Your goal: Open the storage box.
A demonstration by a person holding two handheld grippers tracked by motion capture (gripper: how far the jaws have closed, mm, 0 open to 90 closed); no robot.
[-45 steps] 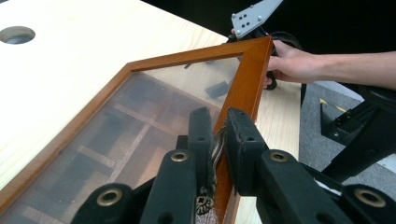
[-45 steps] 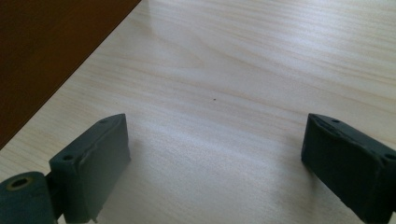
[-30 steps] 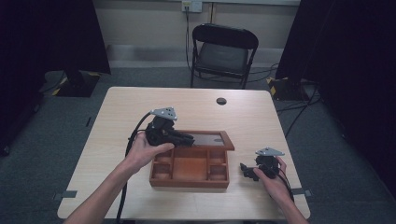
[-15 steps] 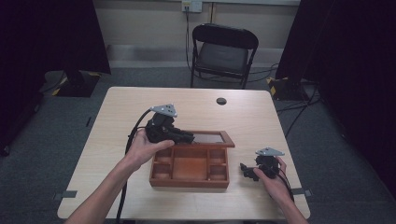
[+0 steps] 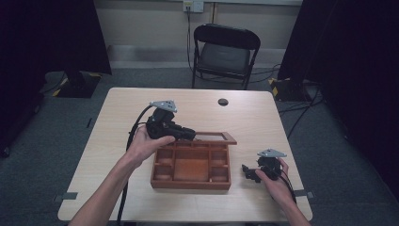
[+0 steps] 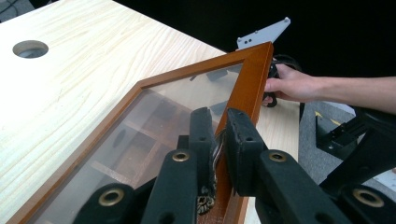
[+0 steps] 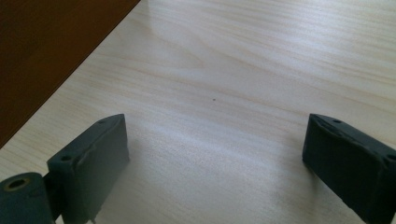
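Observation:
A brown wooden box (image 5: pixel 190 182) with several open compartments stands near the table's front middle. Its glass lid (image 5: pixel 214 137) in a wooden frame (image 6: pixel 247 79) is hinged at the far side and stands tilted up. My left gripper (image 5: pixel 188 134) is shut on the lid's frame, jaws (image 6: pixel 218 121) pinching the wooden edge beside a small metal clasp. My right gripper (image 5: pixel 248 172) rests on the table just right of the box, open, with bare wood between its jaws (image 7: pixel 215 140). The box's side wall (image 7: pixel 46 51) is close on its left.
The light wooden table (image 5: pixel 282 132) has a round cable hole (image 5: pixel 223 101) at the far middle. A black folding chair (image 5: pixel 226 47) stands beyond the far edge. Cables lie on the floor at the right (image 5: pixel 301 108). Bare tabletop lies left of and behind the box.
My left gripper has risen a little and drawn back with the lid's edge, so the lid stands more open. The right gripper has stayed put.

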